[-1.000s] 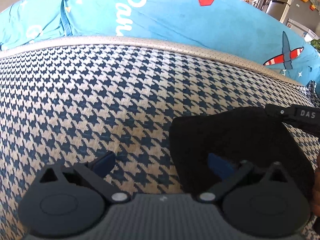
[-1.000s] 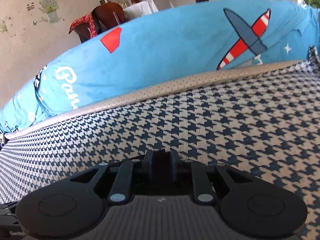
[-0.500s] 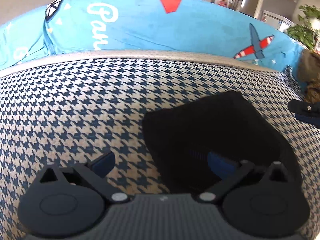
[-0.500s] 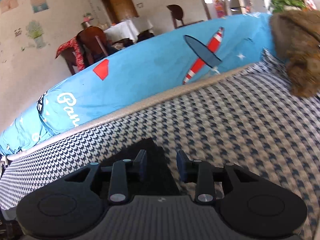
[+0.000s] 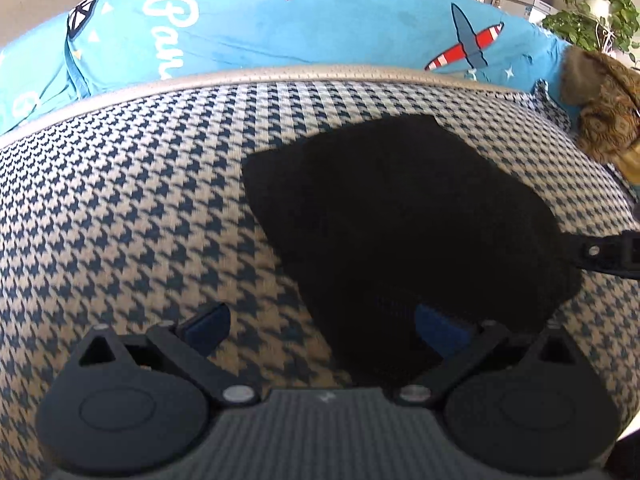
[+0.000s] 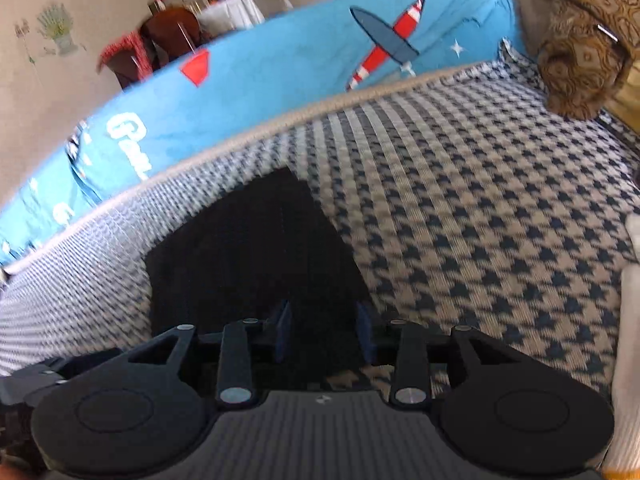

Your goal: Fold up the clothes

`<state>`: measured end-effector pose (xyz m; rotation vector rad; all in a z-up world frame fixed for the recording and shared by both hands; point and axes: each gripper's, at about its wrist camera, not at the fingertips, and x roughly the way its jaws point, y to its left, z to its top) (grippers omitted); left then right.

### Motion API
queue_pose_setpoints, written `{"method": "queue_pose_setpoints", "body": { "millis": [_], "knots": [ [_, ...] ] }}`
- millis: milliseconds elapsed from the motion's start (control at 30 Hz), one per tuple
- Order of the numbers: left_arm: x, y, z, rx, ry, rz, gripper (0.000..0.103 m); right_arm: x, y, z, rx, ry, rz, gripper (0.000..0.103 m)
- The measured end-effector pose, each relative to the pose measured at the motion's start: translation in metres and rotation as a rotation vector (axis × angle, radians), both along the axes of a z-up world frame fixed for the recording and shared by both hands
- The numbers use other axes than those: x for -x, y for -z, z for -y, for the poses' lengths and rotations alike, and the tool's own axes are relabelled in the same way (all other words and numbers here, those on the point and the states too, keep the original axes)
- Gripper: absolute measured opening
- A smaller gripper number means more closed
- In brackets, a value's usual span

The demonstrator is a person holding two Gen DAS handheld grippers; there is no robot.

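Houndstooth sofa seat (image 5: pixel 120 208), one black garment (image 5: pixel 400 220), two hand-held grippers (image 5: pixel 324 322) (image 6: pixel 323 334) both parted.

The left tongs (image 5: pixel 324 322) stand with their blue-padded fingers (image 5: pixel 206 320) spread wide, gripping nothing. The right tongs (image 6: pixel 322 336) have their fingers (image 6: pixel 283 330) parted by a narrower gap, likewise empty, and their tip (image 5: pixel 612 250) reaches in at the left view's right edge.

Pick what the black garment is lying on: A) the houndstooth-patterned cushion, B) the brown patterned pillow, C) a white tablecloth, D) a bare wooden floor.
A: the black garment lies flat on the houndstooth-patterned cushion, apart from the brown patterned pillow.
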<state>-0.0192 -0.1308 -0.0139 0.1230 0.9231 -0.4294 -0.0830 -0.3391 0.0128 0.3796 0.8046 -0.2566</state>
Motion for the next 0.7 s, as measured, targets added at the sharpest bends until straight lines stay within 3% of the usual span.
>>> {"method": "queue_pose_setpoints", "body": {
  "millis": [233, 700],
  "knots": [
    [0.008, 0.011, 0.001, -0.038, 0.015, 0.024, 0.103, 0.000, 0.011, 0.006, 0.004, 0.031, -0.037, 0.054],
    [0.029, 0.001, -0.014, -0.026, -0.014, 0.006, 0.103, 0.033, 0.011, -0.008, -0.067, 0.088, 0.017, 0.056]
  ]
}}
